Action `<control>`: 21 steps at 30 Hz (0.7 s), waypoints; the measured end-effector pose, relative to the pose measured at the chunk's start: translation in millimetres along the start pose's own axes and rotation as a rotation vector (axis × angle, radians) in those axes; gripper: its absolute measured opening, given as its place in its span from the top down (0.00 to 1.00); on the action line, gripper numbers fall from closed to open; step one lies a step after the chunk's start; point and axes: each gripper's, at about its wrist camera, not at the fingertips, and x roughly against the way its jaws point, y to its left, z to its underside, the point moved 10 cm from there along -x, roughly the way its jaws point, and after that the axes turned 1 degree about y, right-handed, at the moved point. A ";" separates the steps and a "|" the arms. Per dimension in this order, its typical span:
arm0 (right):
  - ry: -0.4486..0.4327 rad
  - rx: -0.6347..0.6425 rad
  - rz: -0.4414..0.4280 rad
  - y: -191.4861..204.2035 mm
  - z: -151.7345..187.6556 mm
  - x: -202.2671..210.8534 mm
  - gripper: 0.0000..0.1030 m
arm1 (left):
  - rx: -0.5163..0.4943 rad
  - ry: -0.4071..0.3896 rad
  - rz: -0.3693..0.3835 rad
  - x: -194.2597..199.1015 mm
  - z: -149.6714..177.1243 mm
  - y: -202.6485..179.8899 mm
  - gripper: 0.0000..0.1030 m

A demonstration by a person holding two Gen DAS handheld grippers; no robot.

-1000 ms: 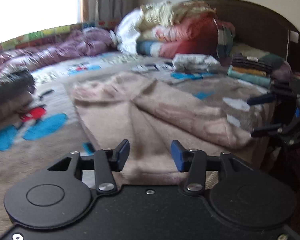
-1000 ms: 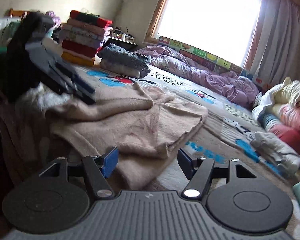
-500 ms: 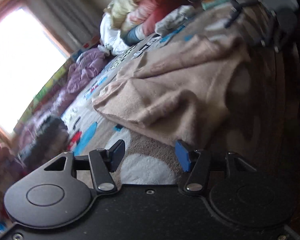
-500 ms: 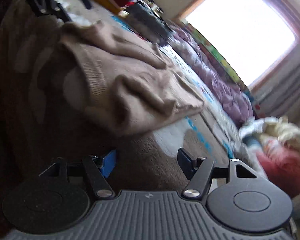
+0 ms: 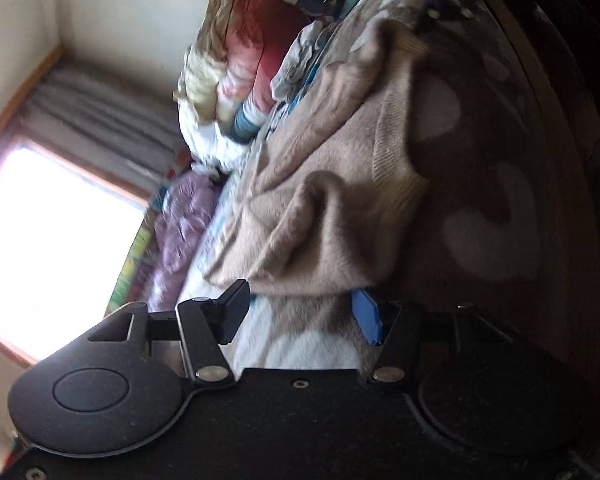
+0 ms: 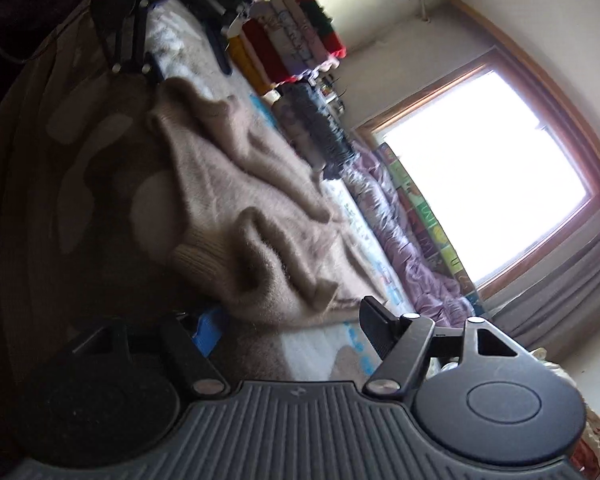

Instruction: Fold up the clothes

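Note:
A fuzzy beige sweater [image 5: 340,168] lies rumpled on the brown-and-white patterned bedspread [image 5: 492,232]. Both views are rolled sideways. My left gripper [image 5: 300,314] is open, its fingers straddling the sweater's near edge at bed level, nothing held. In the right wrist view the same sweater [image 6: 240,208] lies ahead, ribbed hem toward me. My right gripper [image 6: 290,326] is open just short of the sweater's near corner. The other gripper shows dark at the far end of the sweater [image 6: 128,40].
Piled quilts and pillows [image 5: 240,64] sit at the bed's head. A purple duvet [image 6: 412,256] runs under the window [image 6: 480,168]. A stack of folded clothes [image 6: 292,40] and a dark knit item [image 6: 320,132] lie beyond the sweater.
Both grippers have rolled onto their sides and dropped low toward opposite ends of the sweater. Both stayed open. The sweater has not moved.

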 end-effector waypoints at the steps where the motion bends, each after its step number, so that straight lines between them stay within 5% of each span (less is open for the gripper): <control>1: -0.012 -0.001 0.011 -2.3 -1.7 0.7 0.32 | -0.018 -0.013 -0.010 -2.3 -0.3 0.5 0.44; 7: -0.040 0.038 -0.002 -3.3 6.8 -13.5 0.30 | -0.094 -0.085 -0.017 -17.8 -2.3 6.3 0.38; 16: -0.130 0.096 -0.031 -6.3 2.6 -37.9 0.30 | -0.065 -0.129 0.048 -36.3 -10.2 20.5 0.24; 17: -0.134 0.092 -0.049 -5.7 1.1 -39.7 0.31 | -0.087 -0.130 0.056 -35.4 -12.9 20.4 0.25; 19: -0.142 0.083 -0.084 -4.3 -2.0 -43.2 0.37 | -0.134 -0.133 0.074 -32.7 -18.0 19.6 0.46; 21: -0.146 0.075 -0.120 -2.3 -5.0 -46.1 0.60 | -0.166 -0.123 0.107 -33.3 -20.2 17.4 0.53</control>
